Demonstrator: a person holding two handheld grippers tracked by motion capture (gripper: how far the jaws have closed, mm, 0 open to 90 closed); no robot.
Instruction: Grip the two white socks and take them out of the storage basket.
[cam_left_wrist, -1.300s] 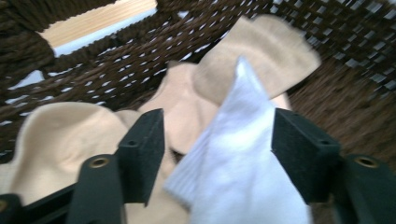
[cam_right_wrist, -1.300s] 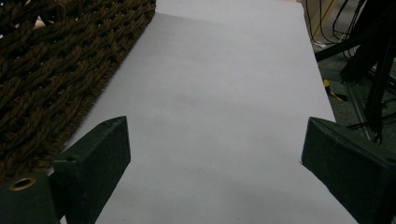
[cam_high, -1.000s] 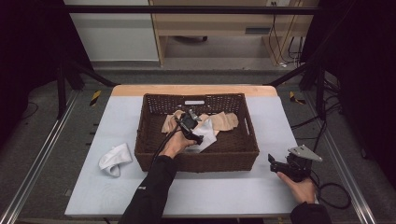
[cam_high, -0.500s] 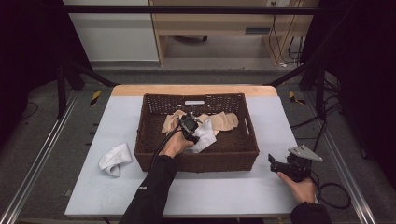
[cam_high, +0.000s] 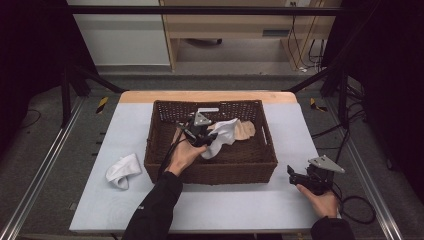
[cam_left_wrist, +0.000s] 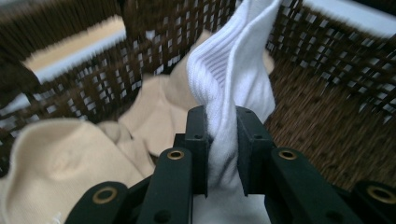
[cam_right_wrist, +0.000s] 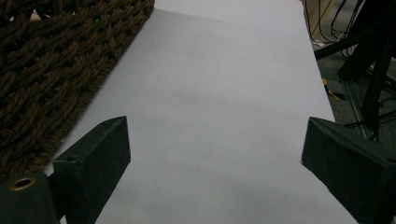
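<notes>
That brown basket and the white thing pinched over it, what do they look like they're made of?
The basket looks woven from dark brown wicker or twisted fibre: matte, with open gaps between strands. The white sock, clamped in the left gripper, looks like soft ribbed knit, probably cotton; fine parallel ribs and limp folds suggest cloth.

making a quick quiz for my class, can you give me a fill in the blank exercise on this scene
1. The left gripper is shut on a ____ sock.
2. That sock hangs over a brown wicker ____ holding beige socks.
3. The right gripper hovers over the table with its jaws ____.
4. Another white sock lies on the table to the ____ of the wicker container.

Missing words: white; basket; open; left
</notes>
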